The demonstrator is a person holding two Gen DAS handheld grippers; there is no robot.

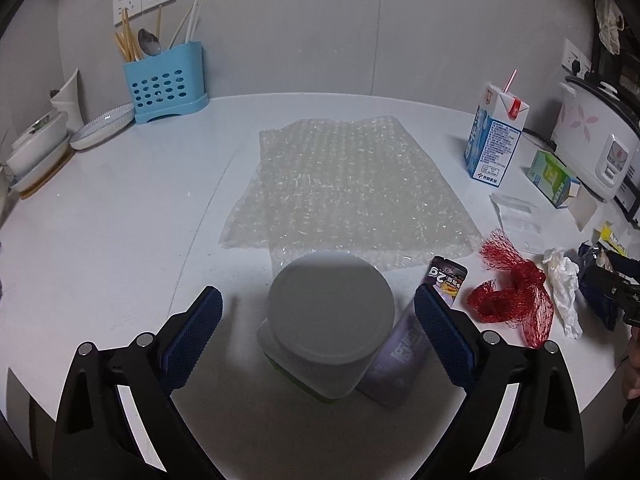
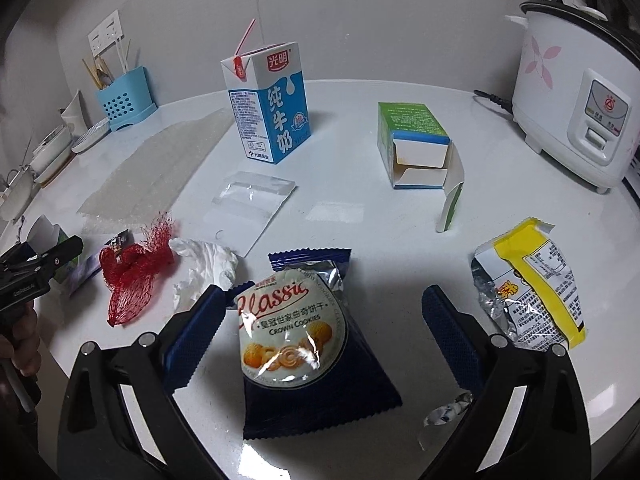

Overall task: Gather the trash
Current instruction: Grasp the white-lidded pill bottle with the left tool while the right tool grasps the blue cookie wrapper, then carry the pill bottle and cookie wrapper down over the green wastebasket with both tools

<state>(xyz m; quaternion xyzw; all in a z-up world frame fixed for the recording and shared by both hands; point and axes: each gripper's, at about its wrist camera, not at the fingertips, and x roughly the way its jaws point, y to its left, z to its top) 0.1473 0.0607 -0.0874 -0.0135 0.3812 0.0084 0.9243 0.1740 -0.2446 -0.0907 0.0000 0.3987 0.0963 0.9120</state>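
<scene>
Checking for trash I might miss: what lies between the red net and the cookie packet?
A crumpled white tissue lies between the red net and the cookie packet; the right wrist view shows it best.

A blurred white-lidded container (image 1: 330,316) hides most of the purple packet (image 1: 400,364) behind it.

The left wrist camera sat just behind the left gripper (image 1: 318,320), looking forward and steeply down at the glossy white worktop (image 1: 120,232), close above an upturned white plastic tub (image 1: 330,316); the right wrist camera looked likewise past the right gripper (image 2: 322,326), close over a dark blue cookie packet (image 2: 308,352); both views shared the red plastic mesh net (image 1: 510,300) (image 2: 134,280), the blue-and-white milk carton (image 1: 494,136) (image 2: 268,104) and the clear bubble-wrap sheet (image 1: 344,188) (image 2: 156,168).
</scene>
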